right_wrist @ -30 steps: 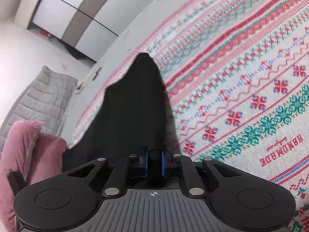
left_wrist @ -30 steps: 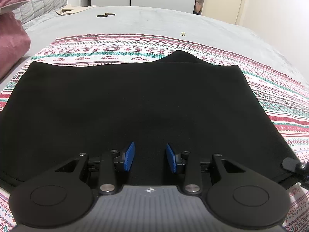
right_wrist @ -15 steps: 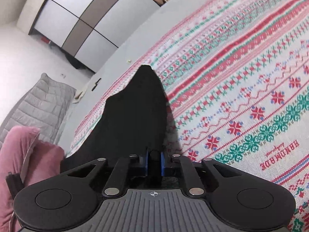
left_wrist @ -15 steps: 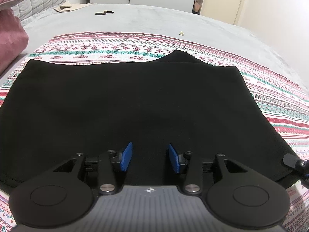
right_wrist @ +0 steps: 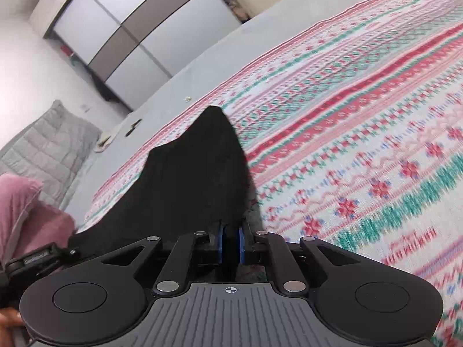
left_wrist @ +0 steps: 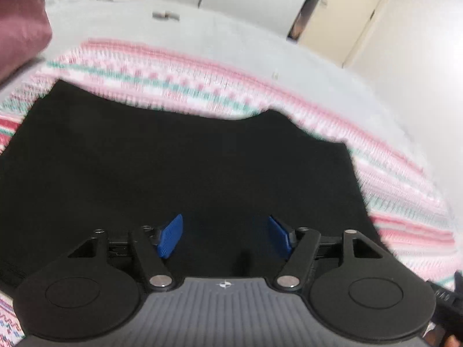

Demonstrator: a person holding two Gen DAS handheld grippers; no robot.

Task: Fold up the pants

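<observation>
The black pants (left_wrist: 179, 167) lie folded flat on the striped patterned blanket (left_wrist: 179, 84). My left gripper (left_wrist: 225, 238) is open and empty, with its blue pads low over the near edge of the pants. In the right wrist view the pants (right_wrist: 191, 179) stretch away from my right gripper (right_wrist: 230, 244), which is shut on their near right corner. The left gripper's body (right_wrist: 37, 258) shows at the left edge of that view.
The blanket (right_wrist: 361, 150) covers a grey bed (left_wrist: 231, 43). Pink pillows (left_wrist: 20, 34) and a grey quilted cushion (right_wrist: 43, 150) lie to the left. A small dark object (left_wrist: 165, 16) and a white scrap (left_wrist: 275, 75) lie farther back. Wardrobe doors (right_wrist: 139, 29) stand behind.
My left gripper has opened wider and tilted, and its view is now blurred. My right gripper, still shut on the corner, has shifted a little, so the pants sit more central in its view.
</observation>
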